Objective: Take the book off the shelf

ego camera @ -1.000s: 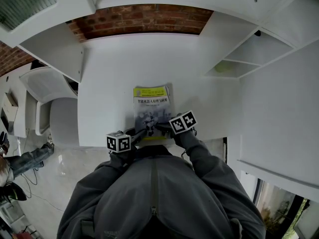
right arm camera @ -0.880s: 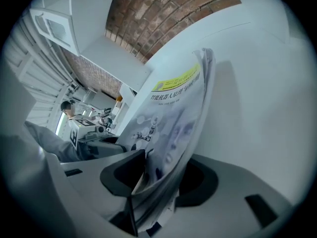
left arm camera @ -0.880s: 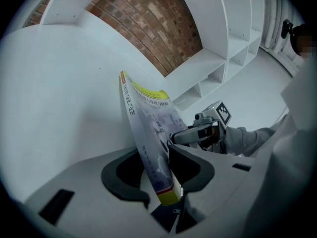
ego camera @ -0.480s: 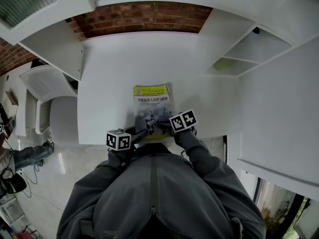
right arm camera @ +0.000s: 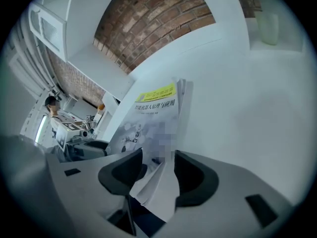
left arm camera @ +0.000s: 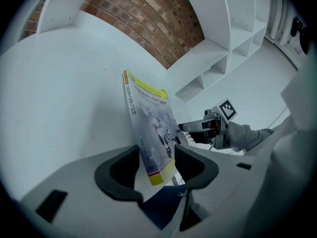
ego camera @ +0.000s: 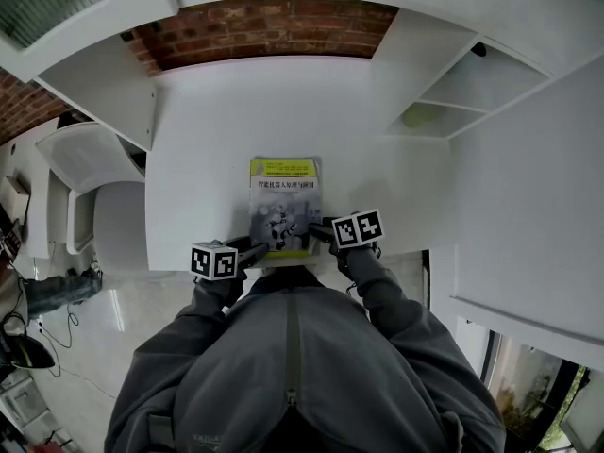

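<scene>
The book (ego camera: 283,204), with a yellow band over a grey robot picture, lies flat on the white table (ego camera: 208,140), its near end at the front edge. My left gripper (ego camera: 253,249) is at the book's near left corner. In the left gripper view that corner of the book (left arm camera: 151,125) sits between the jaws of my left gripper (left arm camera: 157,165), which have just been opening and do not press it. My right gripper (ego camera: 318,226) is at the near right corner. In the right gripper view the jaws of my right gripper (right arm camera: 158,170) have also just been opening, with loose page edges of the book (right arm camera: 153,108) between them.
White shelf compartments (ego camera: 472,92) stand at the right, one holding a pale green cup (ego camera: 420,114). A brick wall (ego camera: 264,26) backs the table. A white chair (ego camera: 85,159) is at the left. The table's front edge runs just below the grippers.
Both grippers have drawn back from over the cover to the book's near corners and moved slightly apart, and their jaws have widened. The book stays flat on the table.
</scene>
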{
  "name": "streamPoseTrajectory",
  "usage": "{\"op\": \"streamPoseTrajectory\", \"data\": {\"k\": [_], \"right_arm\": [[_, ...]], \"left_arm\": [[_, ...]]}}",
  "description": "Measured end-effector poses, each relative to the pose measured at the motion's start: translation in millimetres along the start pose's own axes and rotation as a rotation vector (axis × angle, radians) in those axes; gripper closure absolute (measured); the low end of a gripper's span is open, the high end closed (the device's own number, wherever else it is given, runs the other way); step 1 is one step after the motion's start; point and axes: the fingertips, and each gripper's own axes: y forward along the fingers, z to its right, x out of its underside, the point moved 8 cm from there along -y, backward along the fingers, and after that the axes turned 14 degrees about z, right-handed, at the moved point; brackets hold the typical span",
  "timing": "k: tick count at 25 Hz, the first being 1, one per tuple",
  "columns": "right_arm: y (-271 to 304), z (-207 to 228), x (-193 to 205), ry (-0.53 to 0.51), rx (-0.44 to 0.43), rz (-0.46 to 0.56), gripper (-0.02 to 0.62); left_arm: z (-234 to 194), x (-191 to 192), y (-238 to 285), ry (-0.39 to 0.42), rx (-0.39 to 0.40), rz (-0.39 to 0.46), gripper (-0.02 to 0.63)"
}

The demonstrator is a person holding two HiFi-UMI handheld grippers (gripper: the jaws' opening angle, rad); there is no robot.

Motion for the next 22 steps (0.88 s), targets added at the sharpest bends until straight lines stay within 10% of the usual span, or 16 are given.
{"op": "streamPoseTrajectory", "data": {"k": [7, 16, 22], "right_arm": [[-12, -6, -10, -0.073, 0.047, 0.055, 0.376], [-33, -49, -44, -0.256, 0.137, 0.286, 0.418], [-61, -82, -72, -0.395, 0.184, 0.491, 0.522]], "left_arm": [[-2, -10, -30, 0.053, -0.062, 0.069, 0.390], [44, -61, -33, 0.448, -0.155, 0.249, 0.522], [82, -98, -39, 0.550, -0.154, 0.442, 0.575]]}}
